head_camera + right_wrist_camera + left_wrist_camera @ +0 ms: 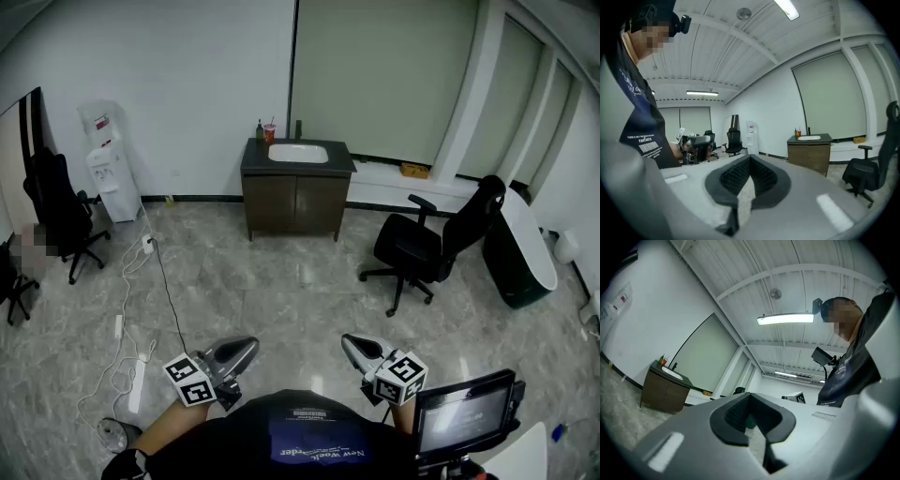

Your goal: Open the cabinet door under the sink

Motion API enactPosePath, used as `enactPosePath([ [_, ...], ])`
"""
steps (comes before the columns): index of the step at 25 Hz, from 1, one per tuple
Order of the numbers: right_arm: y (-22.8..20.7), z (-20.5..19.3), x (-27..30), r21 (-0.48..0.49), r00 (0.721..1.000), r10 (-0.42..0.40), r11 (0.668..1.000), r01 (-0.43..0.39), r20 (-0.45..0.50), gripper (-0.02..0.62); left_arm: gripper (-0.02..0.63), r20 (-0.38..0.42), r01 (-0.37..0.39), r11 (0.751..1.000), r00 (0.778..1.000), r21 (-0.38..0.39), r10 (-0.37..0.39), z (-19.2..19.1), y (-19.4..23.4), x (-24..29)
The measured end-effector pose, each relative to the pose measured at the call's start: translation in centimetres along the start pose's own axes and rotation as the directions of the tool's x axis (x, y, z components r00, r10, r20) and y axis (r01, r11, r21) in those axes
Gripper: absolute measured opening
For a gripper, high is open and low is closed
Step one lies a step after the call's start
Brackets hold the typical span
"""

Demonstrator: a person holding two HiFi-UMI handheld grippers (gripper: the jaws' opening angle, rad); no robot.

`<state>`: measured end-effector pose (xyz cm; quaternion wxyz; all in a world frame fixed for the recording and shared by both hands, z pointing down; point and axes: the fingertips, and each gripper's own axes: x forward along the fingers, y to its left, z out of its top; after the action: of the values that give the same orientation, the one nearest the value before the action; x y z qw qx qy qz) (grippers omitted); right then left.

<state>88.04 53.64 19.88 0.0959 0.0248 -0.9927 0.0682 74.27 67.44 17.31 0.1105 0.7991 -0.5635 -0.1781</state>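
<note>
The dark brown sink cabinet stands against the far wall, both doors closed, with a white basin in its top. It also shows small in the left gripper view and in the right gripper view. My left gripper and right gripper are held close to my body, far from the cabinet, across open floor. Both point towards the room. In each gripper view the jaws stand together with nothing between them, the left gripper and the right gripper alike.
A black office chair stands right of the cabinet. A water dispenser and another black chair are at the left wall. Cables trail over the marble floor at left. A small screen sits by my right hand. A bottle and red cup stand on the counter.
</note>
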Motion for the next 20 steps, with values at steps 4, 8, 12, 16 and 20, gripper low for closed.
enactPosePath([
  [4,-0.3,0.1,-0.1,0.008,1.000,-0.004,1.000,0.004,0.003,-0.001,0.000,-0.004,0.001,1.000,1.000,-0.004,-0.001,-0.2,0.0,0.2],
  [8,-0.6,0.0,-0.4,0.001,1.000,-0.008,1.000,0.008,0.004,0.000,-0.001,-0.008,0.015,1.000,1.000,-0.001,-0.015,-0.5,-0.2,0.8],
  [12,-0.9,0.0,-1.1,0.007,1.000,-0.007,1.000,0.007,0.002,0.000,0.000,-0.010,0.022,1.000,1.000,-0.004,-0.022,-0.7,-0.6,1.5],
  [16,-2.4,0.2,-2.6,0.046,1.000,-0.009,0.999,0.009,0.006,0.000,0.000,-0.014,0.025,1.000,1.000,-0.006,-0.025,-1.0,-1.6,3.5],
  [20,-3.8,-0.3,-4.9,0.049,1.000,-0.012,0.999,0.011,0.012,0.000,0.000,-0.033,0.036,0.999,0.999,-0.010,-0.036,-2.1,-3.0,5.8],
])
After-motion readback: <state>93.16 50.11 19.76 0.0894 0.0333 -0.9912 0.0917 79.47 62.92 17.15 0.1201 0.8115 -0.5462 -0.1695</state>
